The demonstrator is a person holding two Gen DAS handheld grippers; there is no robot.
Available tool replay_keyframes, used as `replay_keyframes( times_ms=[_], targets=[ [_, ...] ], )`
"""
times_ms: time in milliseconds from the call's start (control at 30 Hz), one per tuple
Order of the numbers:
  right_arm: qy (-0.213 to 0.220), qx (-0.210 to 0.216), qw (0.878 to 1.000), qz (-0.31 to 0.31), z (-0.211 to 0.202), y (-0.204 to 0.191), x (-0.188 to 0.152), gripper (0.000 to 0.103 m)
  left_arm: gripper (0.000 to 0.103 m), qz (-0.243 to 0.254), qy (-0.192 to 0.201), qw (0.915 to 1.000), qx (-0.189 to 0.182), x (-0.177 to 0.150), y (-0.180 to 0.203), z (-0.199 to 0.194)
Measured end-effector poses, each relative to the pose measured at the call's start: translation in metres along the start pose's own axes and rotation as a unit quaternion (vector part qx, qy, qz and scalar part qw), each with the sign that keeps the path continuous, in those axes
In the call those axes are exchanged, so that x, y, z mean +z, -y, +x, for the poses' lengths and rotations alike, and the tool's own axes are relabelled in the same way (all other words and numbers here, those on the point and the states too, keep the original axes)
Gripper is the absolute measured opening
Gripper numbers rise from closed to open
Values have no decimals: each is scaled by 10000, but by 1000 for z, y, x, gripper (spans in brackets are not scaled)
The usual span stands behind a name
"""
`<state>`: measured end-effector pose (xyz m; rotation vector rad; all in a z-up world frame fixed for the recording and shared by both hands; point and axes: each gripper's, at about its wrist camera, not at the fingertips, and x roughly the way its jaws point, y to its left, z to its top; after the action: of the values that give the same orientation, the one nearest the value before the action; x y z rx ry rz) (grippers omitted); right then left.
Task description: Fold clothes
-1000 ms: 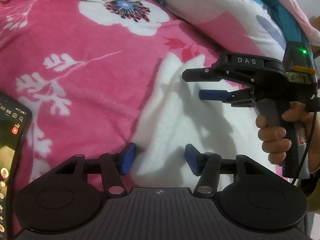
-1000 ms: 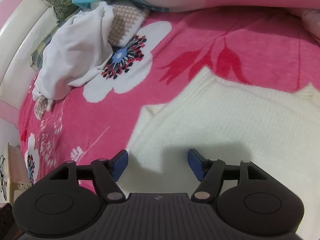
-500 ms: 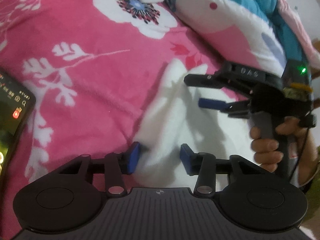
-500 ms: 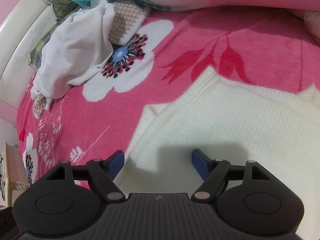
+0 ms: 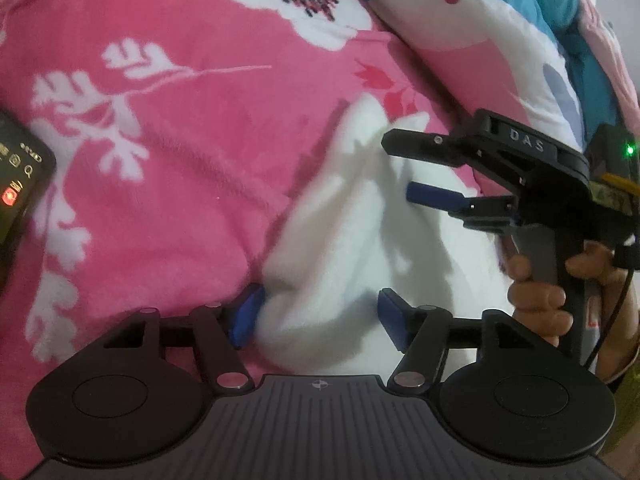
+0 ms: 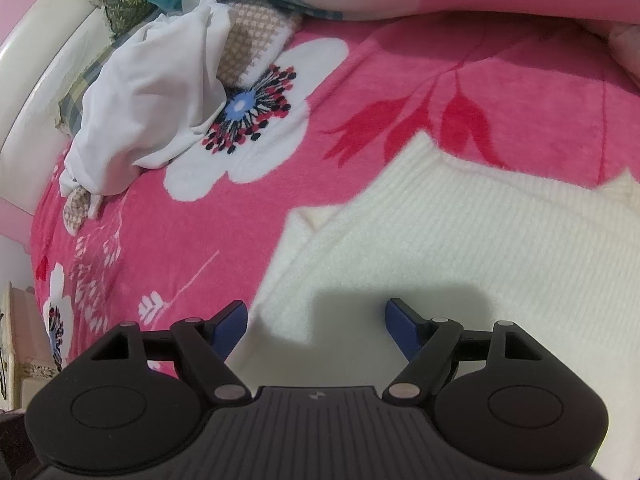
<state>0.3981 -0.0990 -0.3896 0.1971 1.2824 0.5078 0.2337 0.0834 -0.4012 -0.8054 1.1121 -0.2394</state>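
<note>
Phone [image 5: 20, 184] left on blanket [image 5: 180, 160]; white clothes pile [image 6: 152, 96] beyond.

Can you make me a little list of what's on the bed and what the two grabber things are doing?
bed cover: pink blanket with white flowers
main garment: cream knit sweater lying flat on the blanket
other clothes: crumpled white garment near the pillows
phone: phone, screen lit, at the left edge
left gripper: jaws opening, sweater edge between them
right gripper: jaws open, over the sweater's corner, nothing gripped
person: hand holding the right gripper's handle
</note>
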Motion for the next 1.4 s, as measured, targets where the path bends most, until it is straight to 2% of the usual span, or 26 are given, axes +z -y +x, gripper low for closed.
replay_keyframes(
  times_ms=[267, 367, 467, 600, 867, 1000, 1033, 1133, 1233, 1300, 1400],
  targets=[
    [-482, -119, 9988, 42, -7, -8, 4, 78, 66, 79, -322, 9994, 42, 7, 2, -1],
    [-724, -185, 9972, 26, -4, -12, 0, 78, 53, 358, -253, 9988, 197, 4, 9, 2],
    [-739, -216, 9970, 75, -1, -15, 1, 78, 38, 636, -137, 9976, 237, -2, 16, -2],
    [-770, -281, 9966, 119, 5, -21, 5, 79, 31, 701, -29, 9975, 100, -5, 21, -12],
    [-1334, -904, 9866, -267, 32, -53, 16, 93, 31, 1218, -16, 9924, -202, -10, 48, -16],
    [-1546, -1246, 9780, -630, 47, -65, 15, 92, 31, 1521, 24, 9882, -182, -14, 61, -12],
    [-1565, -1301, 9766, -700, 49, -66, 13, 91, 31, 1557, 26, 9876, -182, -15, 61, -12],
    [-1546, -1512, 9729, -813, 48, -66, 11, 76, 33, 1534, 17, 9879, -238, -14, 56, -13],
    [-1516, -1654, 9706, -874, 46, -65, 9, 65, 39, 1489, 49, 9886, -226, -12, 49, -15],
    [-1505, -1715, 9693, -918, 45, -65, 7, 62, 51, 1397, 60, 9901, -87, -8, 48, -11],
    [-1507, -1770, 9680, -950, 45, -65, 4, 60, 53, 1179, 73, 9930, 15, -2, 41, -8]
  ],
)
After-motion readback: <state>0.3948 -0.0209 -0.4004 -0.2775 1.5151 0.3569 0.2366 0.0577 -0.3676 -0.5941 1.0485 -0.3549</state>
